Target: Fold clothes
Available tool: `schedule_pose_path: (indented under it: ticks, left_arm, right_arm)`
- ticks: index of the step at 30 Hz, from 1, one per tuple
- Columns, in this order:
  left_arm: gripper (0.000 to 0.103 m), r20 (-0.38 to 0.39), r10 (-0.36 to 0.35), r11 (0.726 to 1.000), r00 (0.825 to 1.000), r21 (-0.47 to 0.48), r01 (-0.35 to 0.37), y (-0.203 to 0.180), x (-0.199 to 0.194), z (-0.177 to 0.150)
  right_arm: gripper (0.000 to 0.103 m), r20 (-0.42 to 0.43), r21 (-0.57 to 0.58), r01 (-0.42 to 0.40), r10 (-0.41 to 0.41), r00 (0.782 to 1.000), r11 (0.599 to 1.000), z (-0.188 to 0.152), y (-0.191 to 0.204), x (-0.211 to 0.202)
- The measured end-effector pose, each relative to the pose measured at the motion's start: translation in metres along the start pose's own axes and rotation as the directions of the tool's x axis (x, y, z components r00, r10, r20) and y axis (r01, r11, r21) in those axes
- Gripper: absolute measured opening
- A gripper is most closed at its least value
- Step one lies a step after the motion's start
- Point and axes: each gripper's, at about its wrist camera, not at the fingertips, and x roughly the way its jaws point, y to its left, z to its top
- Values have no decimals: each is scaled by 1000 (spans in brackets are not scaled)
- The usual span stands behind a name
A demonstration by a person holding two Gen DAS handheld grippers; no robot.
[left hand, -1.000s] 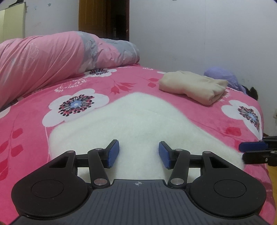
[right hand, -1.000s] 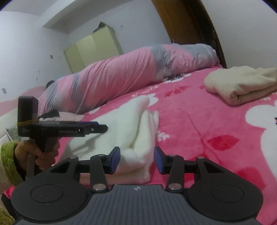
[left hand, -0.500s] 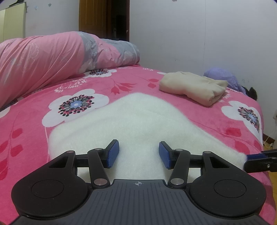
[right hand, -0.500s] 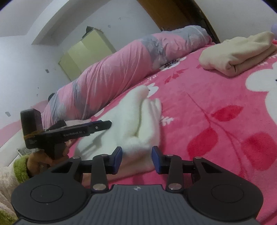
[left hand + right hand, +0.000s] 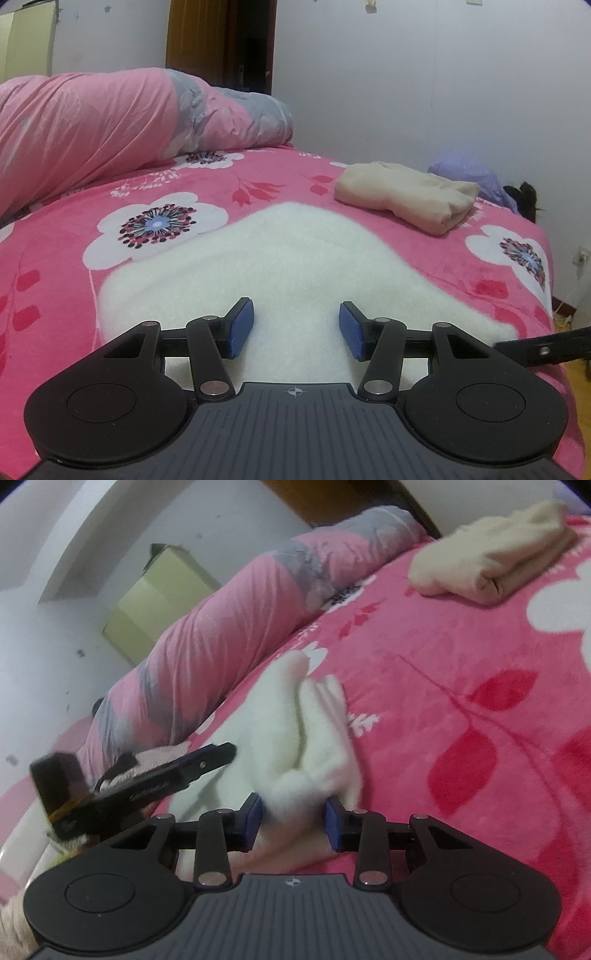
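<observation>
Bed with a pink floral blanket [image 5: 280, 184] fills both views, white wall behind, dark doorway at top centre of the left view.

My left gripper [image 5: 296, 328] sits at bottom centre of its frame, jaws about half open, nothing between the blue pads [image 5: 240, 328]; it only hovers over the white fleece garment [image 5: 280, 266], which is spread flat across the middle of the frame.

My right gripper [image 5: 291, 821] is at bottom centre of its own frame, view rolled. Jaws are closing, with a bunched corner of the same white fleece garment [image 5: 295, 738] between them; the fabric fills the gap and looks to touch both pads [image 5: 334, 825], but blur there means I can't confirm a firm pinch. In the left view, one dark finger of it pokes in at the lower right edge [image 5: 546, 349].

The left gripper also shows in the right view, lower left [image 5: 207, 758], blurred, over the fleece.

Further out: folded beige garment [image 5: 406, 195] right of centre in the left view, upper right [image 5: 491, 565] in the right view. Rolled pink-and-grey duvet [image 5: 110, 129] at upper left. Yellow-green cabinet [image 5: 159, 605] against the wall, upper left of the right view.
</observation>
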Motion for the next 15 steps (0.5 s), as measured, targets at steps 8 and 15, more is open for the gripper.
schedule_pose_path:
  ticks: [8, 15]
  left_arm:
    - [52, -4, -4, 1000, 1000, -3, 4, 1, -3, 1]
    - [52, -15, 5, 1000, 1000, 11, -5, -4, -5, 1]
  right_arm:
    - [19, 66, 25, 2, -4, 998, 1000, -13, 8, -17]
    - [17, 63, 33, -10, 8, 998, 999, -15, 9, -25]
